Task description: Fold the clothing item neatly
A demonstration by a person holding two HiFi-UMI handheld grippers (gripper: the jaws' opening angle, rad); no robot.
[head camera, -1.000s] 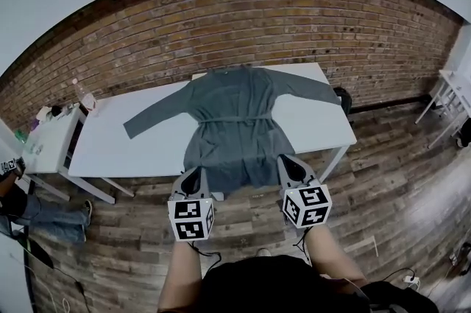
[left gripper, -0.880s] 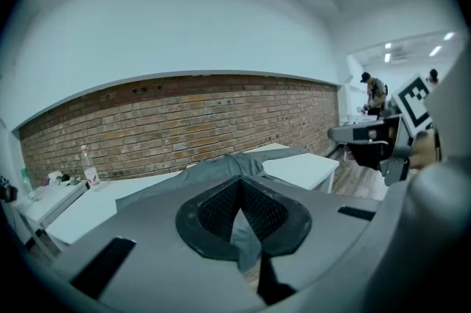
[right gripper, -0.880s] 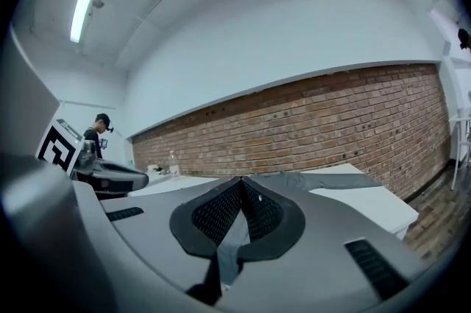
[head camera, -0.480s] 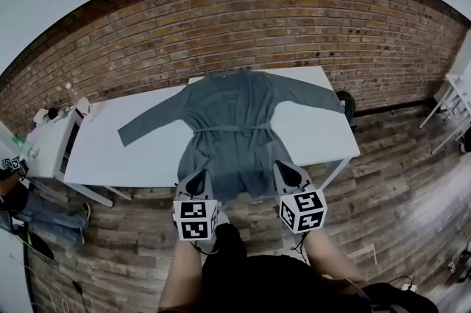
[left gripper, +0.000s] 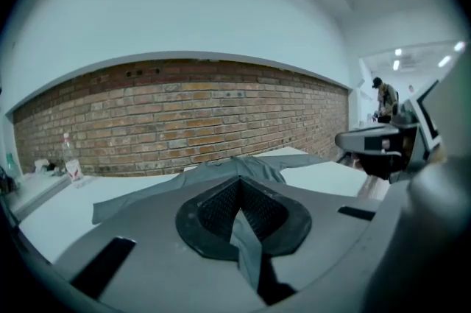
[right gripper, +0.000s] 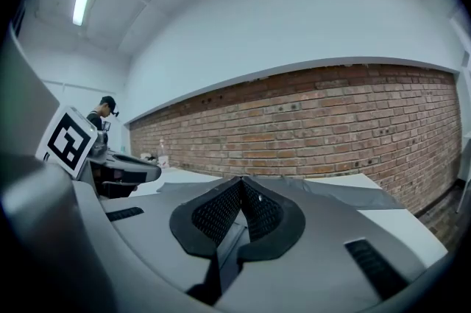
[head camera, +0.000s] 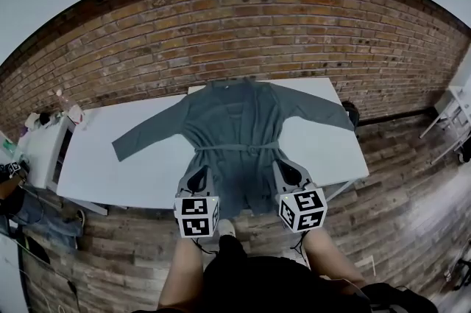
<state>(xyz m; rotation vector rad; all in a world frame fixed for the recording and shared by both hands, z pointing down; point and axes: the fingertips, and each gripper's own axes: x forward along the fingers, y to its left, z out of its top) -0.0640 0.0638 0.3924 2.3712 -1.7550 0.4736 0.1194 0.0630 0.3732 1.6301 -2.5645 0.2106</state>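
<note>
While cardigan (head camera: 235, 131) lies spread on white surface (head camera: 110, 175), sleeves out, hem at near edge, left hand-held gripper (head camera: 199, 174) clamps hem's left corner and right hand-held gripper (head camera: 286, 171) clamps right corner. Brick wall (head camera: 243, 39) behind.

I find no word, number or brand here that I can read. The cube (head camera: 196, 216) on my left tool (head camera: 197, 177) and the cube (head camera: 303, 210) on my right tool (head camera: 289, 171) carry only black-and-white square markers, which are patterns and not letters; the right gripper view shows one such marker close up. The bottle (left gripper: 71, 166) far off to the left bears a reddish label, but its print is too small to make out.
</note>
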